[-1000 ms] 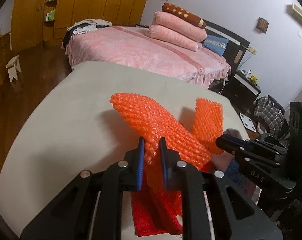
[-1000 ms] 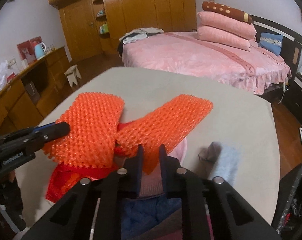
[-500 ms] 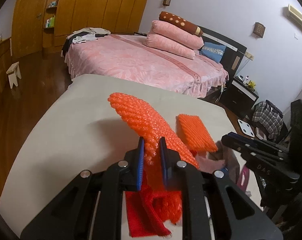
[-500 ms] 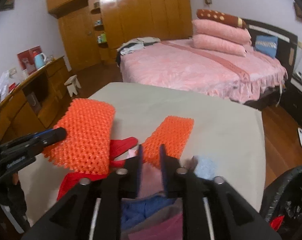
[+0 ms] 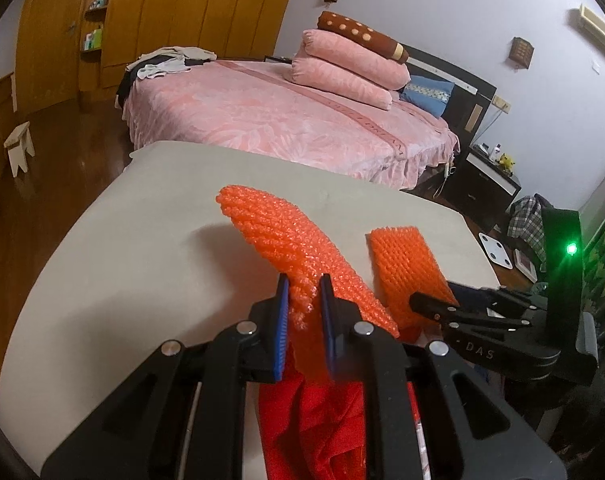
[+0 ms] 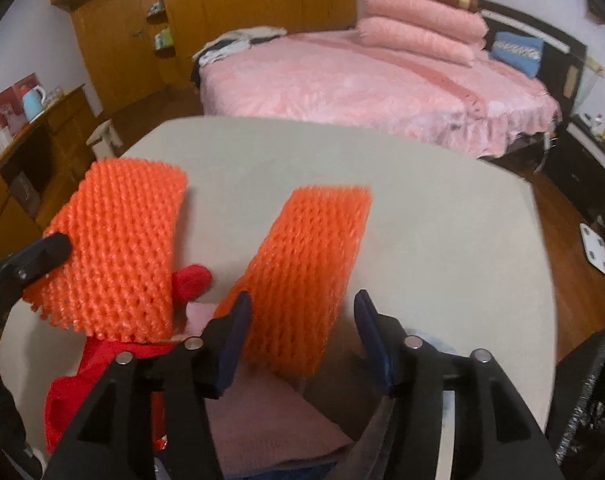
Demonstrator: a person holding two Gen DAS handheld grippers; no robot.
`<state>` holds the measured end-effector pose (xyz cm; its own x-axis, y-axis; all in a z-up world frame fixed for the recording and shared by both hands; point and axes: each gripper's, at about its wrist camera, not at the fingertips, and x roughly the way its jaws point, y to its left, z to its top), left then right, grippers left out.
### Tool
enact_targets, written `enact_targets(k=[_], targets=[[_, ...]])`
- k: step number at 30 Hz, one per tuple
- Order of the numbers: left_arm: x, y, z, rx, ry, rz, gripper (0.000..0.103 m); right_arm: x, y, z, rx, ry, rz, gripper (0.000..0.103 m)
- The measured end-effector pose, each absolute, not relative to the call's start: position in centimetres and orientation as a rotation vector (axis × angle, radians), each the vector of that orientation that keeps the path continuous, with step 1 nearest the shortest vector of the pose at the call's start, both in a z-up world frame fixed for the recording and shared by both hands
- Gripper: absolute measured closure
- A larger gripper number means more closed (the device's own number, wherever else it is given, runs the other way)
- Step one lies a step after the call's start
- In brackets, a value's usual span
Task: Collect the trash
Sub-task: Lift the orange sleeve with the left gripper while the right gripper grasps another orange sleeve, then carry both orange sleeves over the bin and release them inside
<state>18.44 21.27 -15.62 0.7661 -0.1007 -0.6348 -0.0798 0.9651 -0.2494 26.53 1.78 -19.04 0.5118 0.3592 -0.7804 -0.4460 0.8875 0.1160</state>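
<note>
On right gripper (image 5: 426, 304), "DAS" lettering; jaws opening around foam net (image 6: 306, 272).

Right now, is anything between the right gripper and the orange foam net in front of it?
Nothing visible. The right gripper has its jaws opening, and the orange foam net already sits between its fingers, apart from the pads.
</note>
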Motion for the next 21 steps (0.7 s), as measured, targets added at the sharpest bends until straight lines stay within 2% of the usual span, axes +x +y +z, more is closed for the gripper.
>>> enact_targets(k=[1, 3, 10, 21], targets=[[18.4, 21.3, -15.7, -0.271, 0.702, -0.011, 0.089, 26.5, 1.8, -19.1, -0.106, 0.911, 0.495, 0.081], [18.5, 21.3, -15.8, -0.276, 0.708, -0.009, 0.089, 26.1, 1.5, -18.6, -0.096, 0.888, 0.525, 0.092], [17.8, 21.0, -14.3, -0.272, 0.682, -0.006, 0.089, 24.2, 0.2, -15.0, -0.017, 0.776, 0.594, 0.092], [15.2, 17.8, -9.1, -0.231, 0.601, -0.041, 0.089, 20.8, -3.2, -8.5, 0.035, 0.642, 0.619, 0.092]])
